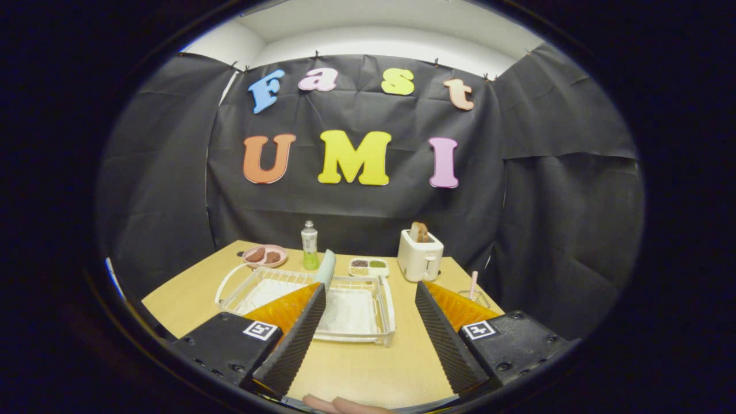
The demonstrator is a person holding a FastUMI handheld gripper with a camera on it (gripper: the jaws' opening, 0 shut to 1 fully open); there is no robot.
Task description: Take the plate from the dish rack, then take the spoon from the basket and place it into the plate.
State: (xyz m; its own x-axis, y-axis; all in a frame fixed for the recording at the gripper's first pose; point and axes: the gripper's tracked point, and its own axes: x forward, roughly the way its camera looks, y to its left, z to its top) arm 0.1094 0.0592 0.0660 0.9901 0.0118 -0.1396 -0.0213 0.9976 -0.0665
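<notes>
A: Where is the plate (326, 267) sitting right now?

B: It is standing on edge in the dish rack (368, 313), near the rack's back rail, just beyond the tip of the left finger. It is showing as a pale green sliver, nearly edge-on to us.

A: And the gripper (371, 287)?

B: Its jaws are spread wide and holding nothing, hovering over the near part of the counter (368, 368), short of the rack.

A: How is that plate going to handle?

B: I am judging it as stiff and light, probably plastic or melamine, though I cannot tell the material for sure. A smooth glazed surface is likely going to be slippery, so the ribbed pads should be gripping squarely across the rim.

A: Where are you taking hold?

B: On the upper rim, the part sticking above the wires, with 1 finger on each face. Lifting straight up is looking safest, since tilting could be wedging it against the rack's tines.

A: And the spoon (472, 284)?

B: I am seeing a thin pink handle standing up in a wire basket (477, 298) behind the right finger, right of the toaster (420, 256). It is looking slim and light, so a pinch on the handle should suit it.
</notes>
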